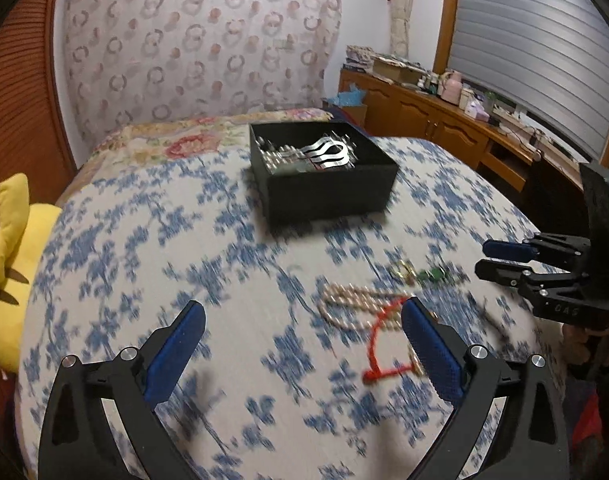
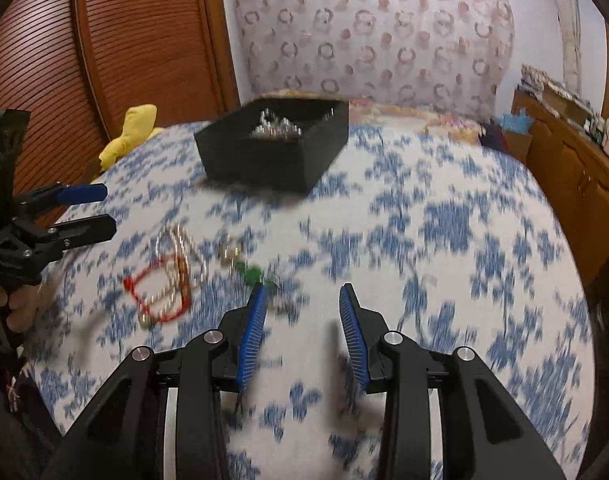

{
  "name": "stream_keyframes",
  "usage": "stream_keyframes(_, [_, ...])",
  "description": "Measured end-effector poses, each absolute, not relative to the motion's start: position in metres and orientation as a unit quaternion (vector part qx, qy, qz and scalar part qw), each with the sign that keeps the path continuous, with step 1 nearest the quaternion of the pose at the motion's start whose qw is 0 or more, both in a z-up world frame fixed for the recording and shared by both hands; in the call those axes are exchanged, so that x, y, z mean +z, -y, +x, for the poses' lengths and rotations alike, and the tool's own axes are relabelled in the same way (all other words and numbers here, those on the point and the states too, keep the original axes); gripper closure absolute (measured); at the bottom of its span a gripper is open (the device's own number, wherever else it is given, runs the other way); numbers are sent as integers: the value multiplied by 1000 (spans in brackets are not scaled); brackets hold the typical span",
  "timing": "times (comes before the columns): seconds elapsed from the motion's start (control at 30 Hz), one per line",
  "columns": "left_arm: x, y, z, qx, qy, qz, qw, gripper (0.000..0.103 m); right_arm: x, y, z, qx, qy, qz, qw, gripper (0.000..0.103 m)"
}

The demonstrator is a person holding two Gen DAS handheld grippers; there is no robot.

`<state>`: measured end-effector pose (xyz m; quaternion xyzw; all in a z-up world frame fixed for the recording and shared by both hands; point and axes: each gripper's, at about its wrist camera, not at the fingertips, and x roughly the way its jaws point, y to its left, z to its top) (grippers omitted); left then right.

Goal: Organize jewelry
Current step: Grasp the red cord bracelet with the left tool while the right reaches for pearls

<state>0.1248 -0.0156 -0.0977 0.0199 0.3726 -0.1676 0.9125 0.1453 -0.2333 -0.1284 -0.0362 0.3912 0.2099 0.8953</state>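
Reaching down toward the loose jewelry on the bed (image 1: 152, 240), I have both claws empty: my left claw (image 1: 302, 322) stands spread wide with nothing between its pads, and my right claw (image 2: 302, 300) is parted about halfway, also holding nothing. The pearl necklace (image 1: 356, 300) lies in a loose heap near the front edge of the bed, with the red cord (image 1: 384, 344) draped across it and a small gold piece (image 1: 402, 270) and a green piece (image 1: 434, 274) just beyond — all well apart from the black box (image 1: 324, 184), which sits farther back toward the middle and already holds silver pieces. The main risk, as I judge it, is the tangle: closing on the pearls could catch the cord too and drag the smaller pieces along, or a strand could slip through the pads on the way to the box. The soft quilt may also give under the tips, so I might pinch fabric. My two claws are near each other over the same heap and could knock together. Room is otherwise generous — bare quilt between heap and box, though the heap's nearness to the front edge means a bad sweep could send something off.
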Motion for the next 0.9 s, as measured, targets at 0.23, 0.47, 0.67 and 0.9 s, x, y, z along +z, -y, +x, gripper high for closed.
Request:
stream_keyframes(0.23, [-108,28,108,-198,-385,22,901,19,-133,229,125,210,-392,-51,894,63])
stream_keyframes(0.47, [-120,52,115,-219,-418,48,880,71,-136,225,121,204,-381,-65,899,63])
stream_keyframes(0.67, [-124,63,121,-209,-421,69,880,83,-136,224,121,202,-378,-68,901,63])
stream_keyframes(0.9, [-121,68,118,-206,-411,85,884,101,-136,226,121,203,-378,-61,901,63])
